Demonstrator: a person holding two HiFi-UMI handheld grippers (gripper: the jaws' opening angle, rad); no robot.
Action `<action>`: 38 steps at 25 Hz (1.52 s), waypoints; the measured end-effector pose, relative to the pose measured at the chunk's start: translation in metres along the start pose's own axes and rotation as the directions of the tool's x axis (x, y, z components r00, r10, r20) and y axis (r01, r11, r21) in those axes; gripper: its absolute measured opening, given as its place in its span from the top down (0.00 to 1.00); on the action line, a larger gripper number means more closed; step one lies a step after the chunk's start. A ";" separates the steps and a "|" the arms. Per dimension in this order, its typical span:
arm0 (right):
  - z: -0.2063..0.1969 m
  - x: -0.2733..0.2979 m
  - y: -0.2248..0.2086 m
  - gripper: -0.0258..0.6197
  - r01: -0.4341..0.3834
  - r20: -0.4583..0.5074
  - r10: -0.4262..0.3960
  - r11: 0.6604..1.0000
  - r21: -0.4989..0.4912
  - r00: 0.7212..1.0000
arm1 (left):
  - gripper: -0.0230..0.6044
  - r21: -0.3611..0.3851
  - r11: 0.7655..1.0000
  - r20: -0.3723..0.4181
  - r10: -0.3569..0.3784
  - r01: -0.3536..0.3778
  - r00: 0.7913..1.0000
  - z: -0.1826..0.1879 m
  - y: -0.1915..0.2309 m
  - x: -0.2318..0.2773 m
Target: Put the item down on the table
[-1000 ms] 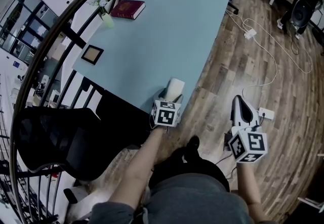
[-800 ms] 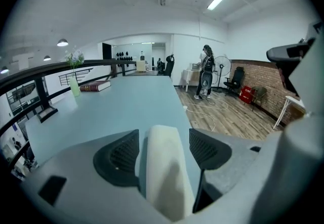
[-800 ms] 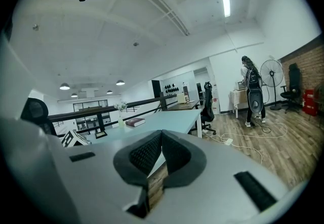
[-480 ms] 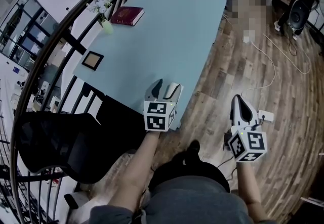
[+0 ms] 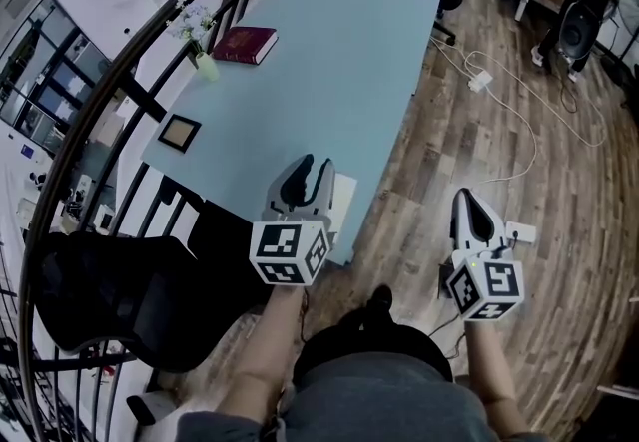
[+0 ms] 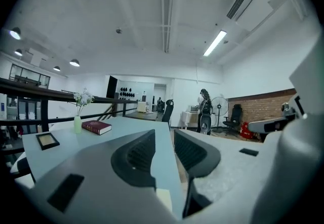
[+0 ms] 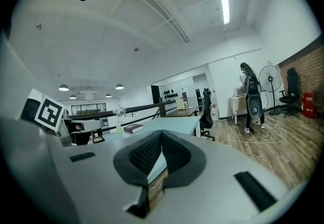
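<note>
The white item (image 5: 344,199) is lying at the near corner of the counter (image 5: 319,61), just right of the left tool (image 5: 312,171), whose empty jaws are closing (a narrow gap showing); the right tool (image 5: 469,206), shut and empty, is hanging farther off.

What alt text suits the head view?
The left gripper hovers at the near edge of a pale blue table, fingers closing on nothing, beside a white item resting there. The right gripper hangs shut over wood floor.

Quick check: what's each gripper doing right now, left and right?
Left gripper: jaws closing, a gap remains, nothing between them; the white item lies on the table beside it.
Right gripper: shut, empty.
</note>
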State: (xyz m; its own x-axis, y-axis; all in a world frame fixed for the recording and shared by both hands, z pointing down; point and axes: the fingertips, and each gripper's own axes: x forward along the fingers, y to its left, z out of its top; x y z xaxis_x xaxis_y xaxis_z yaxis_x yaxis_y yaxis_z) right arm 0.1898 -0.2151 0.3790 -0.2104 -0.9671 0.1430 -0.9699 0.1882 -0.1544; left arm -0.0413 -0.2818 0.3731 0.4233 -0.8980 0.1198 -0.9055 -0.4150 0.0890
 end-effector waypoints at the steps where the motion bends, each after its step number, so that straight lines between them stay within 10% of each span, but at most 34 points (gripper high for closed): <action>1: 0.001 0.000 0.001 0.96 0.000 0.002 0.000 1.000 -0.001 1.000 | 0.78 0.000 1.000 0.014 0.001 -0.001 1.000 0.005 0.001 -0.003; 12: 0.006 -0.001 0.011 0.96 -0.007 0.017 0.007 1.000 -0.012 1.000 | 0.95 0.013 0.999 0.089 0.032 -0.034 0.996 0.027 0.011 -0.028; 38: 0.010 0.004 0.019 0.96 -0.037 0.015 0.038 0.998 -0.059 0.999 | 0.95 0.009 0.998 0.084 0.058 -0.059 0.995 0.023 0.017 -0.031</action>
State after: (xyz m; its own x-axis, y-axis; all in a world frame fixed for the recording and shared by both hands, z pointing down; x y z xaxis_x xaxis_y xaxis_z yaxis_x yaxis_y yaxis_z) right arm 0.1716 -0.2169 0.3668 -0.2449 -0.9618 0.1225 -0.9671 0.2333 -0.1016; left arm -0.0703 -0.2639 0.3484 0.3660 -0.9297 0.0412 -0.9291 -0.3626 0.0728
